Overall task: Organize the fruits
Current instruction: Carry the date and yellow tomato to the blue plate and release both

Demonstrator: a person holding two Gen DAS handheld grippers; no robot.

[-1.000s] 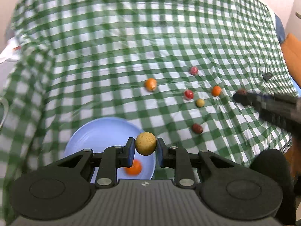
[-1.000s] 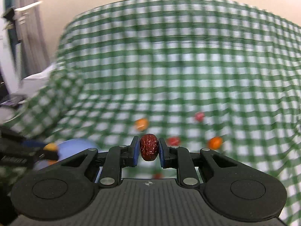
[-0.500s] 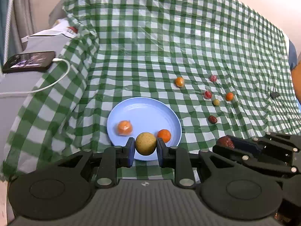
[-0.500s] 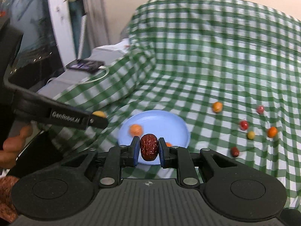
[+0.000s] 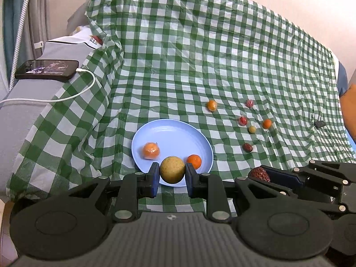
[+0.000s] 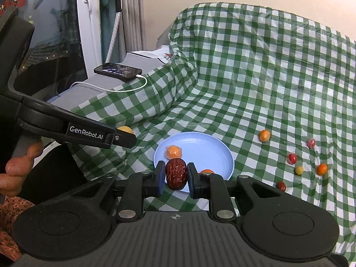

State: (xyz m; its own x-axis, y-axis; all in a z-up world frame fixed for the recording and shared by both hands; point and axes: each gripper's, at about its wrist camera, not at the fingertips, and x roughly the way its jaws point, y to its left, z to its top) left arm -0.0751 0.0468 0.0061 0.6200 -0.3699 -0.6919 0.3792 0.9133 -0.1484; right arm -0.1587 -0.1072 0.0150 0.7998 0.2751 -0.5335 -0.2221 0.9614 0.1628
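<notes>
My left gripper (image 5: 172,173) is shut on a round yellow-brown fruit (image 5: 172,170), held over the near rim of a blue plate (image 5: 169,133). Two orange fruits lie in the plate: a wrapped one (image 5: 151,150) and a smaller one (image 5: 194,161). My right gripper (image 6: 176,174) is shut on a wrinkled red date (image 6: 176,173), also above the plate's (image 6: 207,146) near edge. In the left wrist view the right gripper (image 5: 261,175) shows at the lower right with the date. Several small fruits lie loose on the green checked cloth (image 5: 222,55) to the right of the plate, among them a second date (image 5: 247,147).
A phone (image 5: 47,69) on a white cable lies on a grey surface at the left, beyond the cloth's folded edge. A small dark object (image 5: 319,124) sits at the cloth's far right. A person's hand (image 6: 17,166) holds the left gripper's handle.
Both grippers have pulled back and to the left, away from the loose fruits, so the blue plate now lies just ahead of them. Each has kept its fruit.
</notes>
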